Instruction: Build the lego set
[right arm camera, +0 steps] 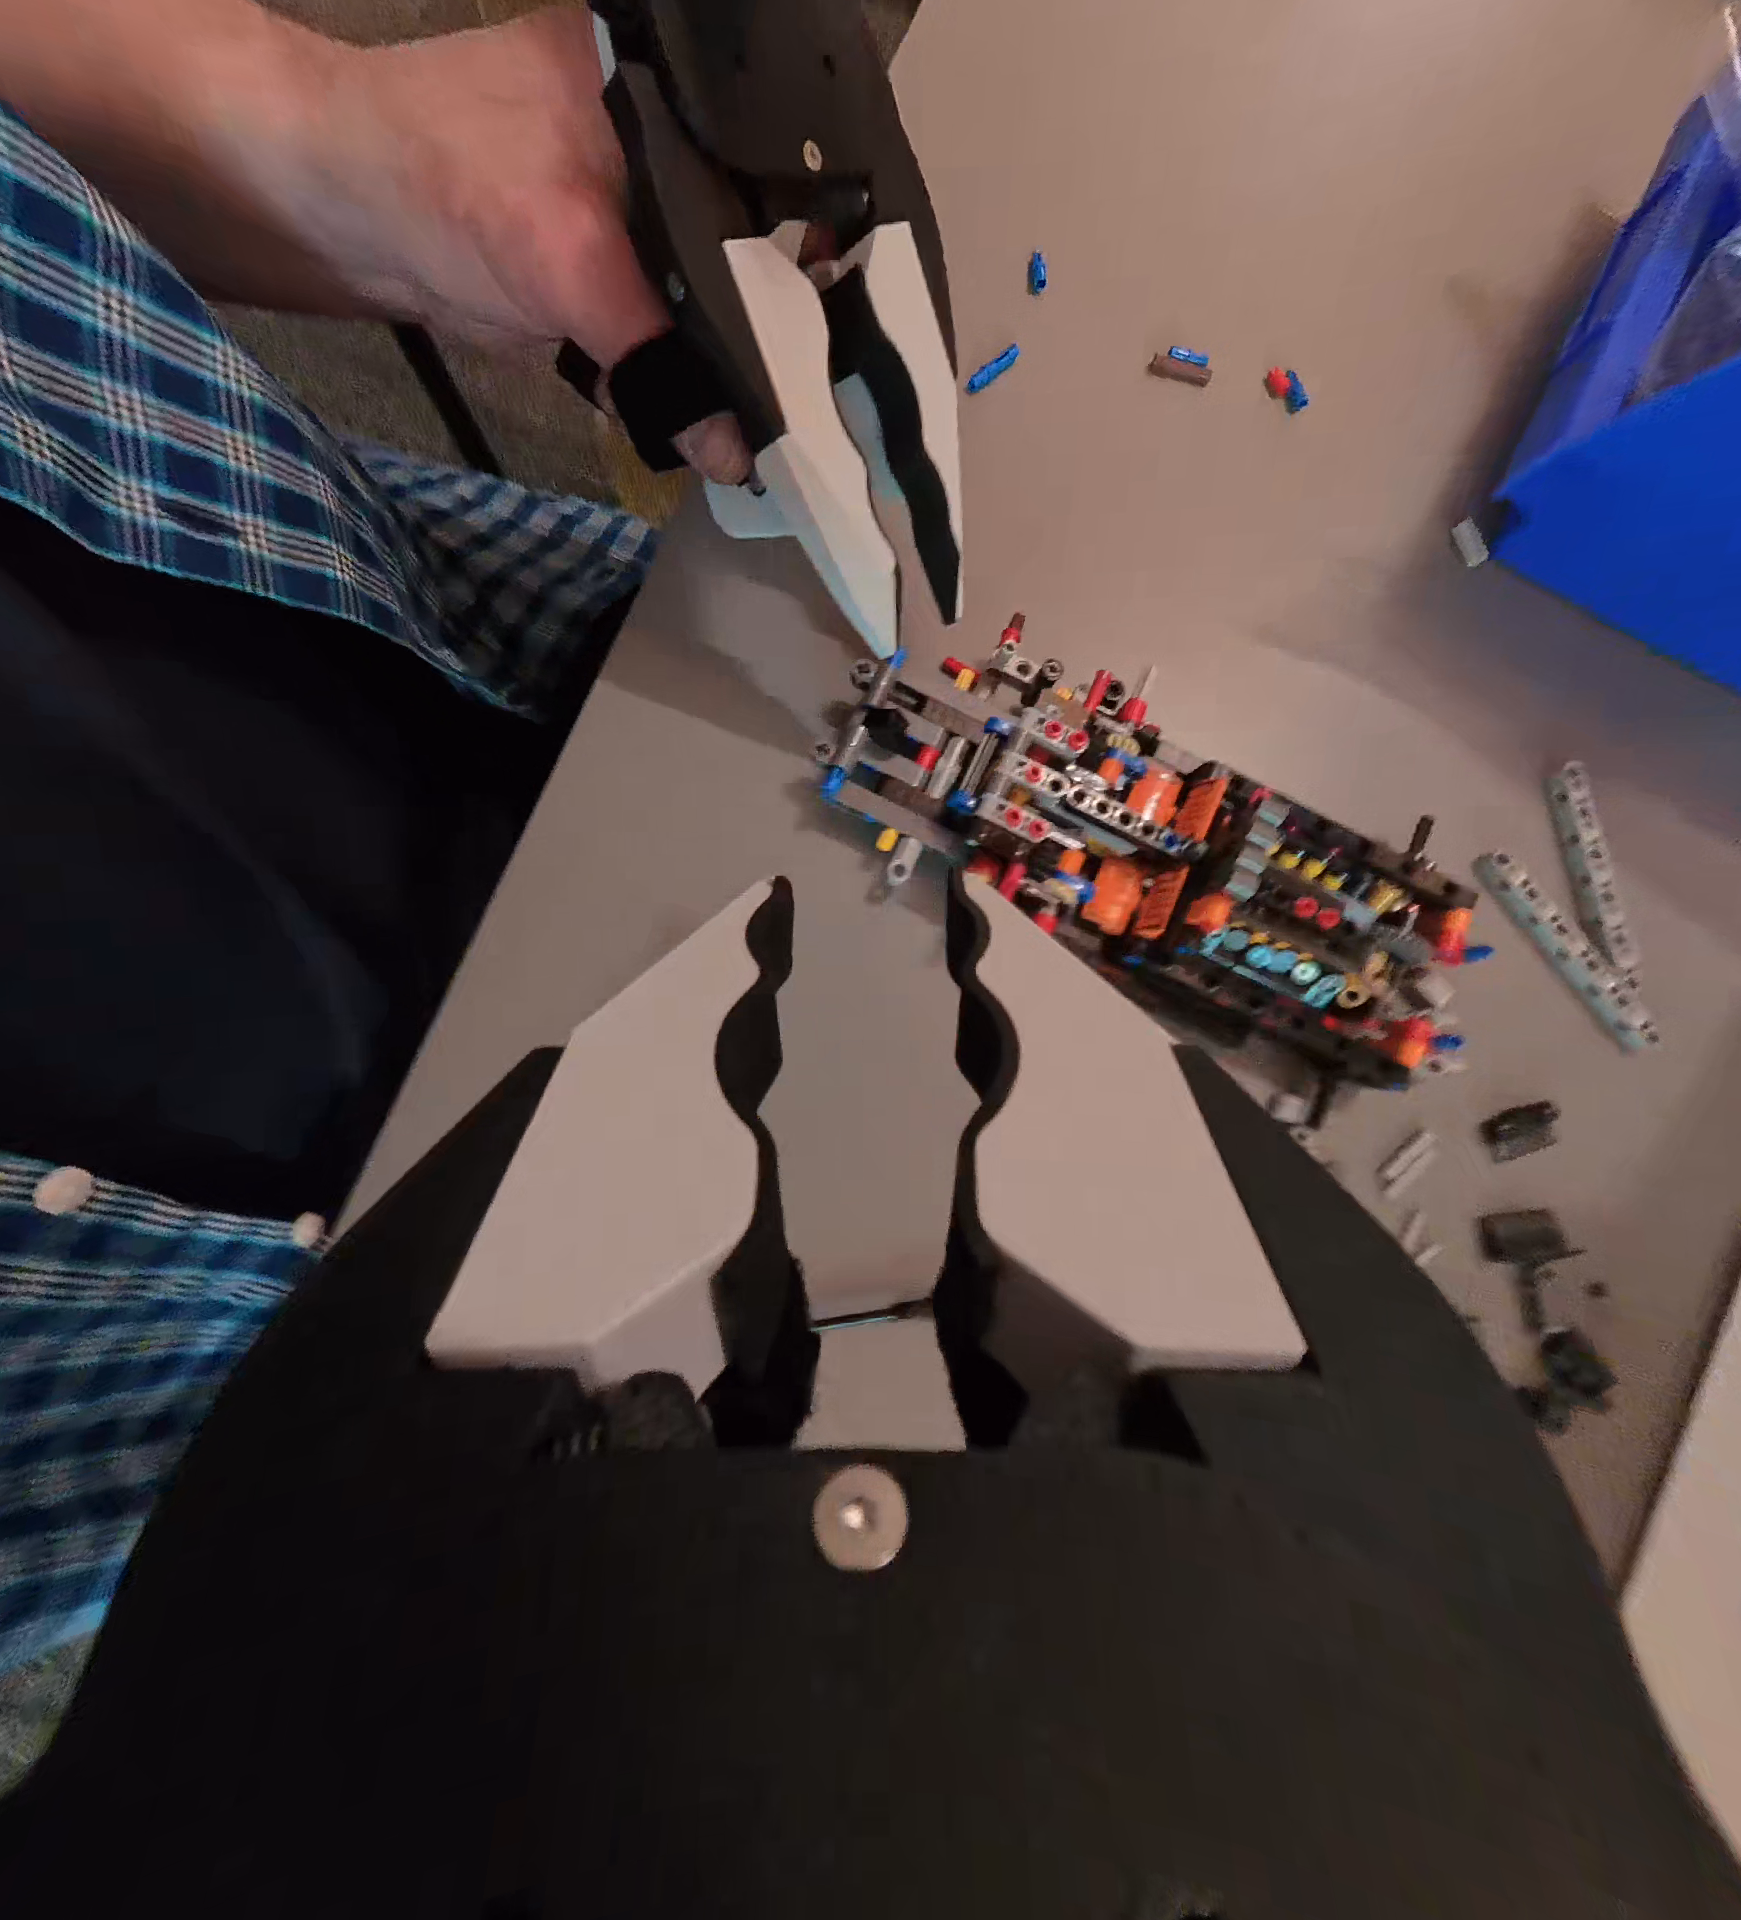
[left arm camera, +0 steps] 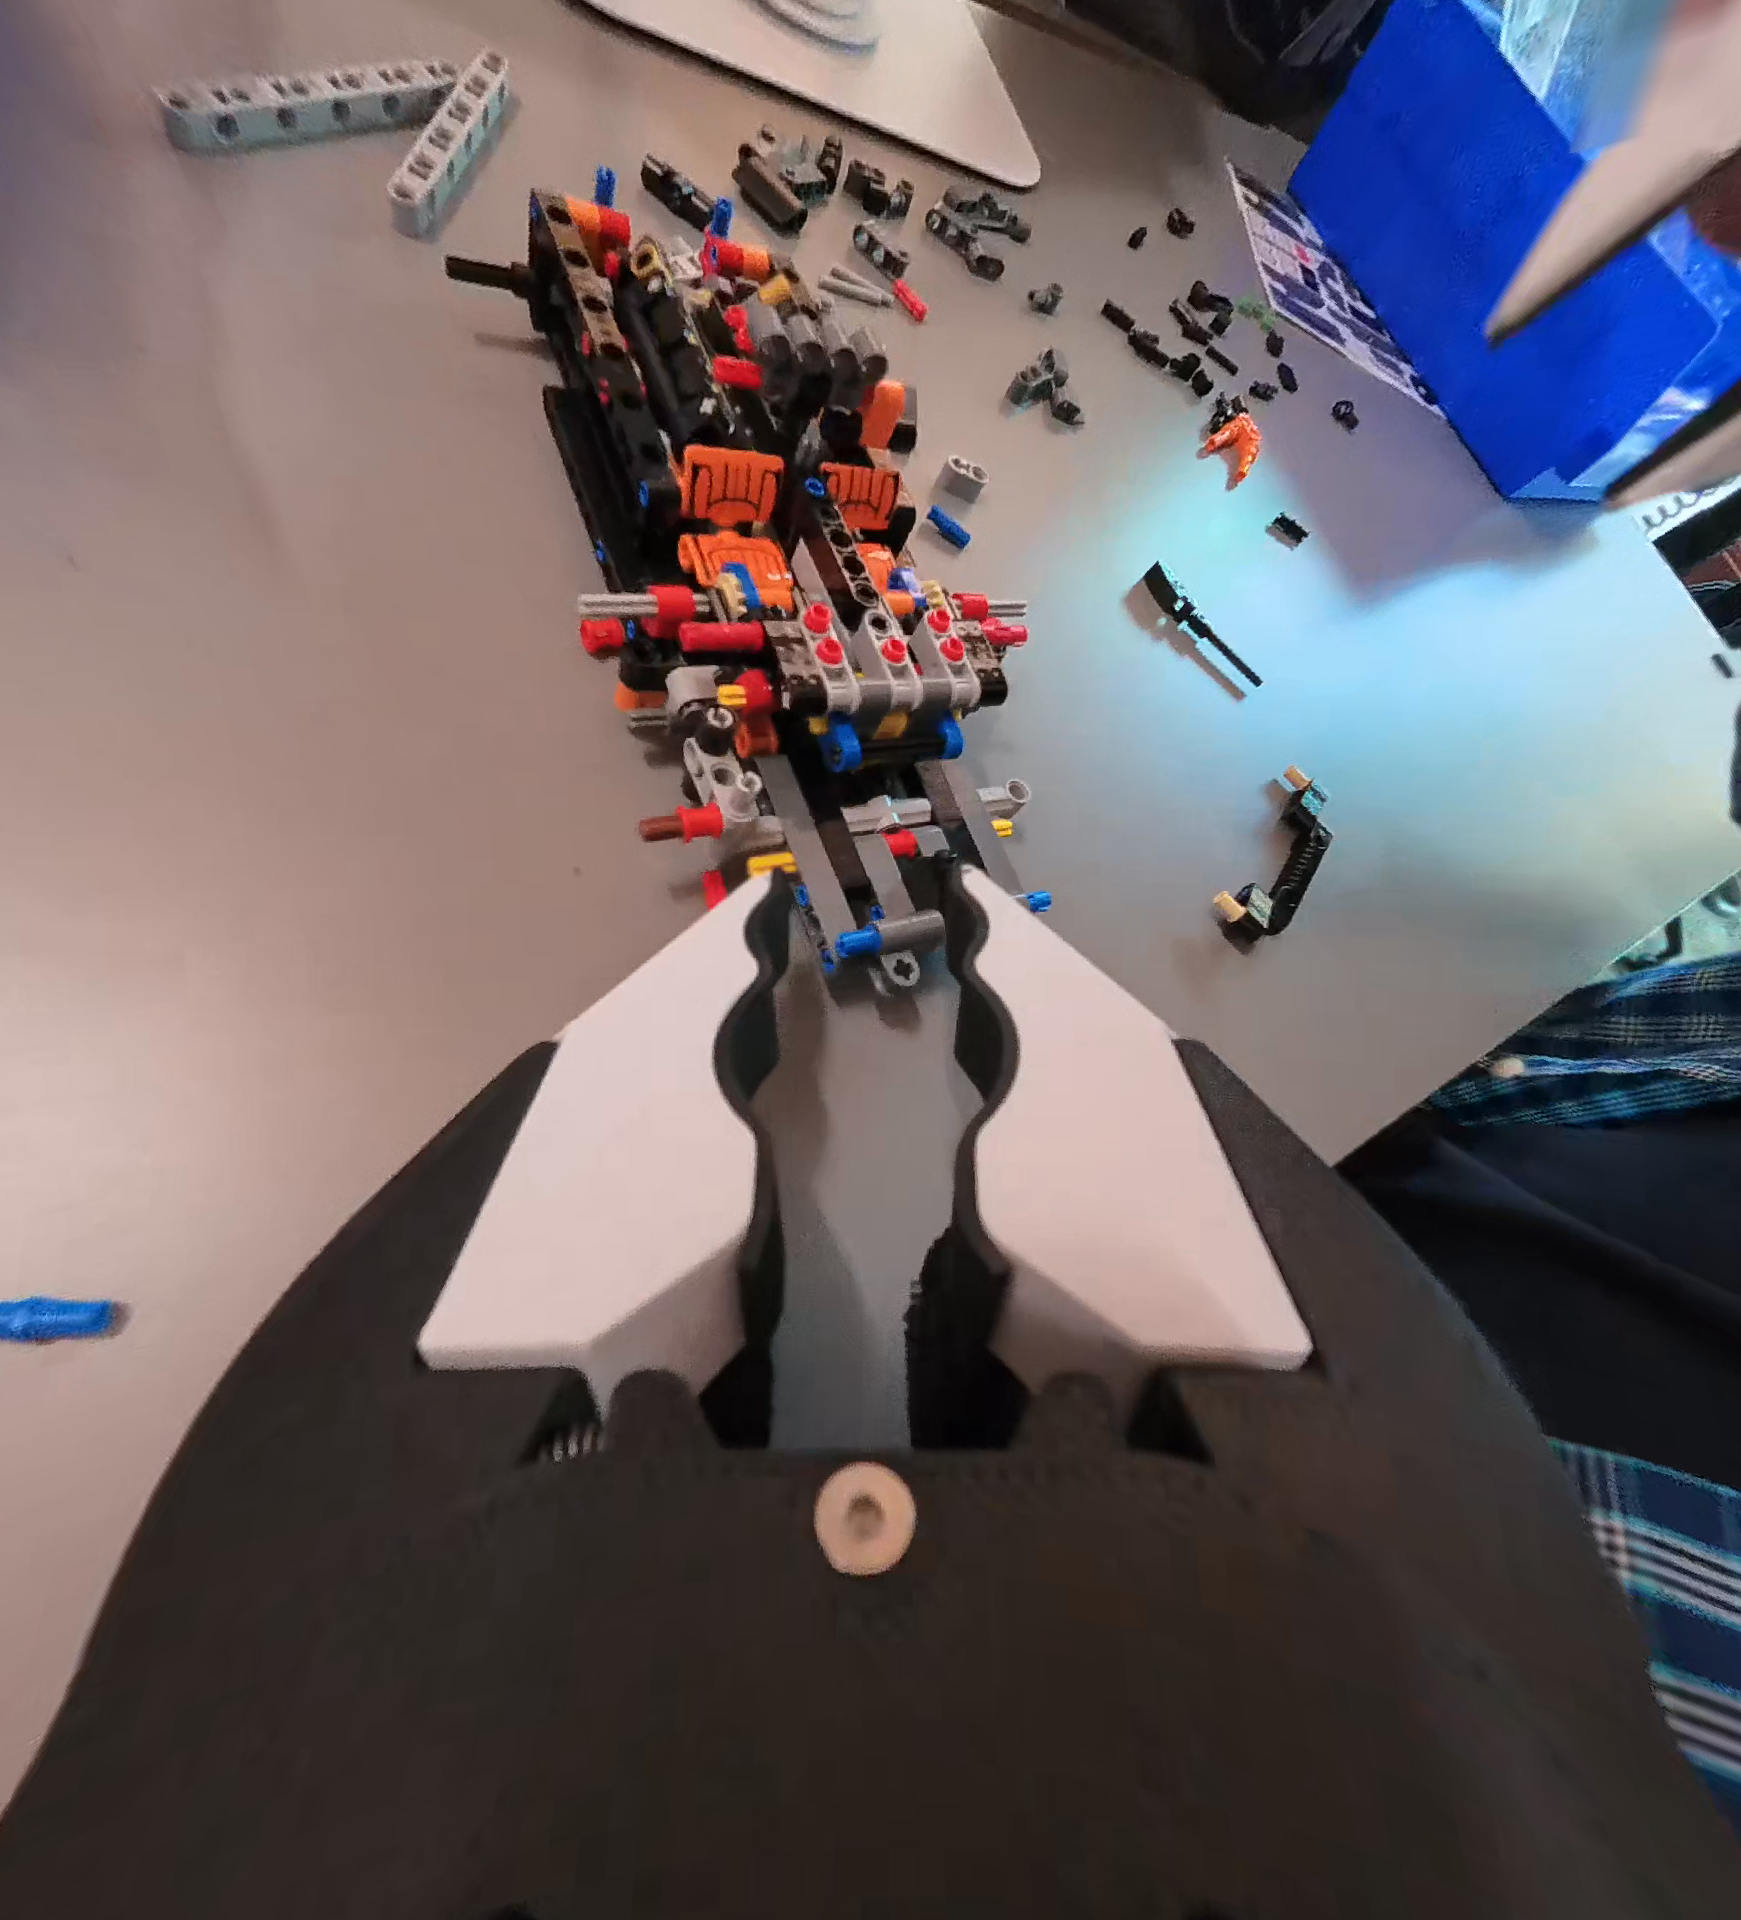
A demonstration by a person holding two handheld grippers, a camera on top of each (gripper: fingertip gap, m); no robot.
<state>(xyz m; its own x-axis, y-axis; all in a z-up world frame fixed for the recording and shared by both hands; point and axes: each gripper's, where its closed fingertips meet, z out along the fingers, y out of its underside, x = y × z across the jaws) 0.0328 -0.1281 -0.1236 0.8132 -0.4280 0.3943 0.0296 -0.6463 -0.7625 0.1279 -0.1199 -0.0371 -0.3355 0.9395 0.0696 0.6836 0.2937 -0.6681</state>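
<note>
The part-built lego model [left arm camera: 793, 582], black and grey with orange seats and red and blue pins, lies on the grey table; it also shows in the right wrist view [right arm camera: 1157, 862]. My left gripper [left arm camera: 866, 883] is open, and the model's narrow grey-beam end lies between its fingertips. In the right wrist view the left gripper [right arm camera: 918, 629] points down at that end, held by a hand. My right gripper [right arm camera: 866, 883] is open and empty, just short of the model's near side by a grey pin [right arm camera: 902, 862].
Two light grey beams [left arm camera: 326, 104] [right arm camera: 1572, 935] lie past the model. Several small black parts [left arm camera: 949, 218] are scattered beside a blue box [left arm camera: 1468, 260] [right arm camera: 1697, 499]. A black curved piece [left arm camera: 1281, 862], loose blue pins [right arm camera: 991, 369] and a white base [right arm camera: 1739, 1507] are nearby. The person's plaid shirt [left arm camera: 1676, 1029] is at the table edge.
</note>
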